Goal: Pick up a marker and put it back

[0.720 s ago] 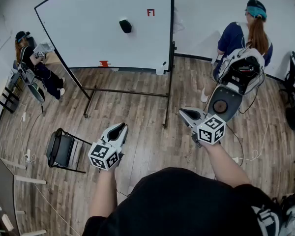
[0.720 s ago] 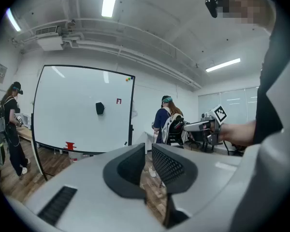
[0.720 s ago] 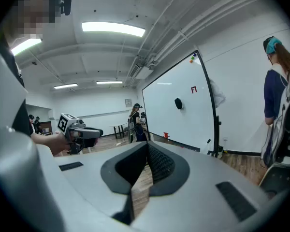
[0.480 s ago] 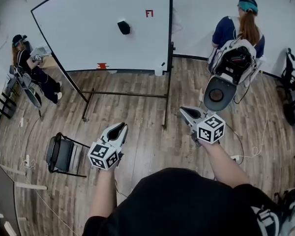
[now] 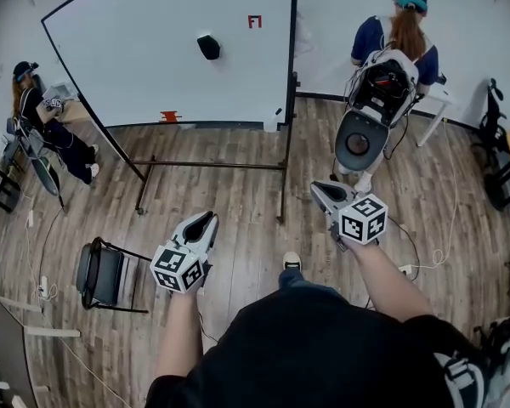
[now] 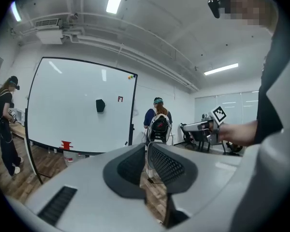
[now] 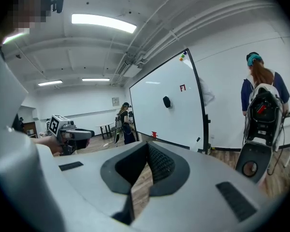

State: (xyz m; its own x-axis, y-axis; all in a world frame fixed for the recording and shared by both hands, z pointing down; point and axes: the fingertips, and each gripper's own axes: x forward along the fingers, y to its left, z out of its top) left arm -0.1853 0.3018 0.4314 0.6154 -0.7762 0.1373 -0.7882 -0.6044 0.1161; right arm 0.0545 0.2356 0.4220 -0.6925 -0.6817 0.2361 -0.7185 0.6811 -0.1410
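Note:
A large whiteboard (image 5: 178, 49) on a rolling stand faces me across the wood floor. It carries a black eraser (image 5: 208, 47) and a small red mark (image 5: 254, 21). A small red object (image 5: 170, 116) sits on its bottom ledge, and I cannot tell whether it is a marker. My left gripper (image 5: 206, 219) is held low at the left, shut and empty, and its jaws meet in the left gripper view (image 6: 146, 151). My right gripper (image 5: 320, 194) is held at the right, shut with nothing in it (image 7: 146, 148). Both are well short of the board.
A person with a backpack (image 5: 382, 83) stands at the right of the board by a white table (image 5: 433, 100). Another person (image 5: 34, 100) sits at the far left. A black folding chair (image 5: 106, 270) stands at my left. Cables (image 5: 433, 253) trail over the floor at the right.
The view has shifted a little towards the board. The person with the backpack has moved up and left in it. My shoe now shows between the grippers, which stay shut and level.

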